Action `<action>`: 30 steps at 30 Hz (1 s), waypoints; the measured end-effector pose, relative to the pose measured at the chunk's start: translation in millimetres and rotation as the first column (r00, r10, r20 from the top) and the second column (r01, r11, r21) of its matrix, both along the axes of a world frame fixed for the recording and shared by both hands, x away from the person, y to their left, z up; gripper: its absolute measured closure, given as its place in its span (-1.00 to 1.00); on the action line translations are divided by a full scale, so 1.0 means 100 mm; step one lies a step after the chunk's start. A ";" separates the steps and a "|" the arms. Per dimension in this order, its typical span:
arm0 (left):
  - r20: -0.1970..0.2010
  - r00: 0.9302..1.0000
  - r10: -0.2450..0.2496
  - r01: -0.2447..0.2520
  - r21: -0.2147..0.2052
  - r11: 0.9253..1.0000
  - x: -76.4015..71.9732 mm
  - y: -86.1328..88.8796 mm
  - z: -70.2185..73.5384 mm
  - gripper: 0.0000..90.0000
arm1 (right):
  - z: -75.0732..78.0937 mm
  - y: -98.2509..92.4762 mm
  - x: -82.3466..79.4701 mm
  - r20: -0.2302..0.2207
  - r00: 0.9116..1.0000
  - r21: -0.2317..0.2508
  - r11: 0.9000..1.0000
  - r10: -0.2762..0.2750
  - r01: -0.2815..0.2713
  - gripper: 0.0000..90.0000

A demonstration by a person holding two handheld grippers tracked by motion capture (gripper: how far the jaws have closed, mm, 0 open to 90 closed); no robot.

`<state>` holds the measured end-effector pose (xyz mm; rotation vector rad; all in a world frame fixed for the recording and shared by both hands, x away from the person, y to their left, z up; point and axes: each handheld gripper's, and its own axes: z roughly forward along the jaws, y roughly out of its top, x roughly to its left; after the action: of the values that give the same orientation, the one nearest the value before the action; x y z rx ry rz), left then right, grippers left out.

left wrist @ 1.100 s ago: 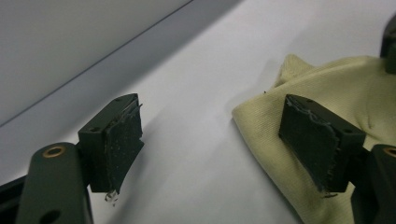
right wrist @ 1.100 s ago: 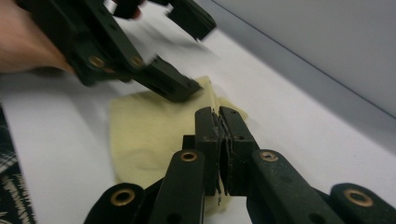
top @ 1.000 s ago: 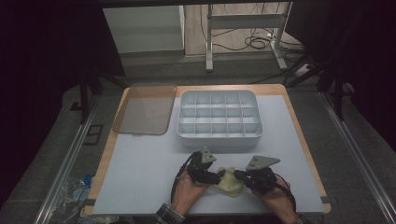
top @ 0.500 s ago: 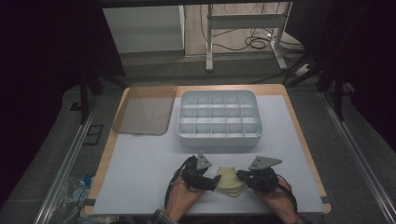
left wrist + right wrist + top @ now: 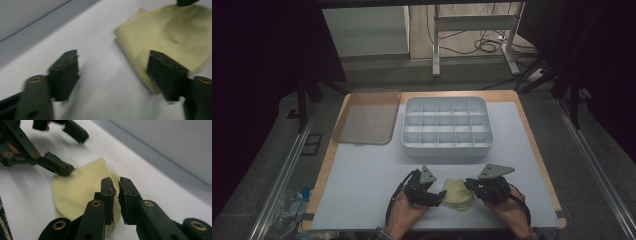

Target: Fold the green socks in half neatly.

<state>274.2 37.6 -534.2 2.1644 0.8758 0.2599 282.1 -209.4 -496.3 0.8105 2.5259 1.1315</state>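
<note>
A pale yellow cloth [image 5: 458, 194] lies folded on the white mat [image 5: 362, 185], just on the person's side of the grey tray [image 5: 446, 127] with its many compartments. A clear lid [image 5: 367, 116] lies flat beside the tray, on its left. Nothing stands between the tray and the cloth.

The left gripper [image 5: 438, 196] sits at the cloth's left edge with its jaws wide apart; in the left gripper view [image 5: 117, 72] one jaw is over the cloth's corner and the other is over bare mat. The right gripper [image 5: 468, 185] is at the cloth's right edge. In the right gripper view [image 5: 116, 195] its jaws stand nearly together with a thin slit between them, low over the cloth [image 5: 80, 192]; whether any fabric is pinched there cannot be told.

Compared with half a second ago, both grippers sit in almost the same places at the cloth's two sides, and the cloth, tray and lid have not shifted.
</note>
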 end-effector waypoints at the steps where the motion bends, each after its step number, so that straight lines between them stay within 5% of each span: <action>1: -0.012 1.000 -0.014 0.014 -0.001 1.000 0.00 -0.02 0.00 -0.25 | 0.01 0.02 0.00 0.003 1.000 0.002 1.000 0.004 -0.004 0.80; 9: -0.039 0.997 -0.062 0.061 -0.016 0.998 0.01 -0.11 0.00 0.32 | -0.12 0.16 0.05 -0.028 0.999 -0.012 0.999 0.043 -0.043 0.91; 21: -0.116 0.993 -0.024 0.020 -0.035 0.999 0.05 -0.14 0.01 0.40 | -0.28 0.10 0.08 -0.038 0.999 0.018 0.999 0.030 -0.029 0.98; 25: -0.150 0.988 -0.024 0.019 -0.032 0.999 0.08 -0.16 0.03 0.56 | -0.28 0.09 0.07 -0.040 0.999 0.025 0.999 0.030 -0.029 0.98; 27: -0.162 0.986 -0.048 0.040 -0.052 0.998 0.08 -0.16 0.02 0.84 | -0.28 0.10 0.06 -0.035 0.999 0.019 0.999 0.032 -0.031 0.98; 30: -0.170 0.984 -0.045 0.037 -0.047 0.998 0.08 -0.17 0.03 0.86 | -0.28 0.09 0.06 -0.037 0.999 0.020 0.999 0.032 -0.031 0.98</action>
<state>282.7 21.0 -530.9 2.1849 0.9217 0.0343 288.3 -200.1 -524.3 0.8069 2.5700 1.1635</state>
